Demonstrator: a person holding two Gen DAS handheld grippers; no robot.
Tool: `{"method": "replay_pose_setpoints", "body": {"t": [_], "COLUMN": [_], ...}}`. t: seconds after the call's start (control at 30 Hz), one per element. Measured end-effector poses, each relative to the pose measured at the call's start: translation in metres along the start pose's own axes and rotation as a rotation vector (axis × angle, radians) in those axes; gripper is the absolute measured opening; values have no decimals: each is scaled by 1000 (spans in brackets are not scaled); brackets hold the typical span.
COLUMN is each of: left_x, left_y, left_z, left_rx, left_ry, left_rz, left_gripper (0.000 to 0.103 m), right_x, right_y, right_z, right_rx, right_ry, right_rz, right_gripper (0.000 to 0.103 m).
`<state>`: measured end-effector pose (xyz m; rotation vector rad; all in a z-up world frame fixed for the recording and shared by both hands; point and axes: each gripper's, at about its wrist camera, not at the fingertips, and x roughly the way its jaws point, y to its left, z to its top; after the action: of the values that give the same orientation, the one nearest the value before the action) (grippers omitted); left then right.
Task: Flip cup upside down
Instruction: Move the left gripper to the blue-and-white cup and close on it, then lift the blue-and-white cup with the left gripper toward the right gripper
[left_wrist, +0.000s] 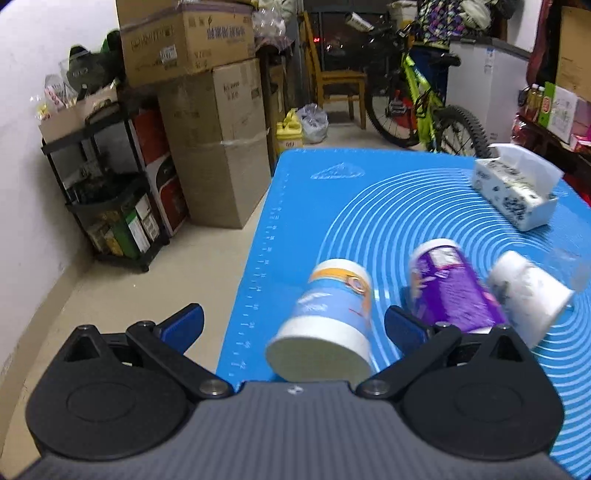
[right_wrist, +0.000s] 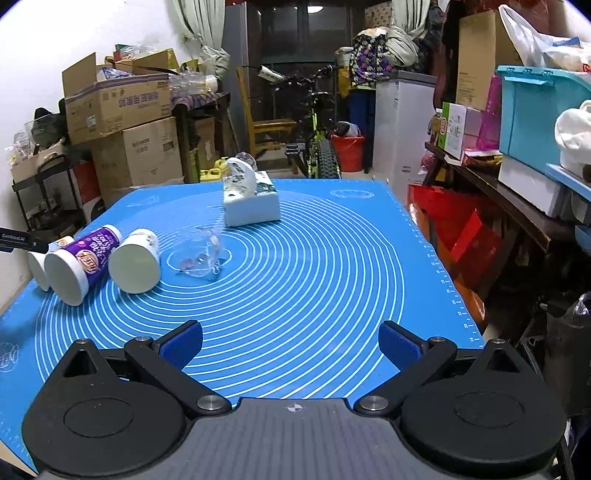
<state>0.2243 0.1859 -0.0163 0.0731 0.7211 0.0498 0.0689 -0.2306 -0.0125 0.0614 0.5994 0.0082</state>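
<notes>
Several cups lie on their sides on the blue mat (left_wrist: 332, 206). In the left wrist view a blue-and-orange cup (left_wrist: 332, 314) lies between the open fingers of my left gripper (left_wrist: 293, 321), untouched, base toward the camera. Beside it lie a purple cup (left_wrist: 454, 288) and a white cup (left_wrist: 528, 291). In the right wrist view the purple cup (right_wrist: 83, 258), the white cup (right_wrist: 136, 264), the blue-and-orange cup (right_wrist: 44, 264) and a clear plastic cup (right_wrist: 201, 254) lie at the left. My right gripper (right_wrist: 290, 343) is open and empty above the mat (right_wrist: 332, 277), well short of them.
A white tissue box (left_wrist: 517, 192) stands at the mat's far side, also in the right wrist view (right_wrist: 251, 201). Cardboard boxes (left_wrist: 214, 140), a black shelf (left_wrist: 110, 192) and a bicycle (left_wrist: 417, 96) stand beyond the table. Shelves with boxes (right_wrist: 517, 155) line the right.
</notes>
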Motion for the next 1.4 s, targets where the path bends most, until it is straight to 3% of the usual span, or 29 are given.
{"method": "replay_pose_setpoints", "body": {"t": [0.3,0.53,0.67,0.83,1.1,1.4], "left_x": [32,41,40,24,-46,-116], "left_y": [0,-2,-2,-1,-19,-76], "left_z": [3,6,6,7,3,-14], "left_rx": [1,-14,-24,-36,1,116], "left_ry": [110,151,147,112,-11,-111], "left_rz": [-96,-137,-141,-125,-145,-242], "left_gripper": [96,66,63,63,63,63], "right_x": [8,8,8,7,-2,-15], "right_y": [-6,-8,-9,-10,-12,-8], "right_z": [1,0,0,1,2,3], "right_rx": [11,12,14,15,16,14], "right_ry": [8,7,7,5,-12,-18], "right_rz": [-23,-28,-28,-26,-12,17], "right_gripper": [101,101,101,101,101,101]}}
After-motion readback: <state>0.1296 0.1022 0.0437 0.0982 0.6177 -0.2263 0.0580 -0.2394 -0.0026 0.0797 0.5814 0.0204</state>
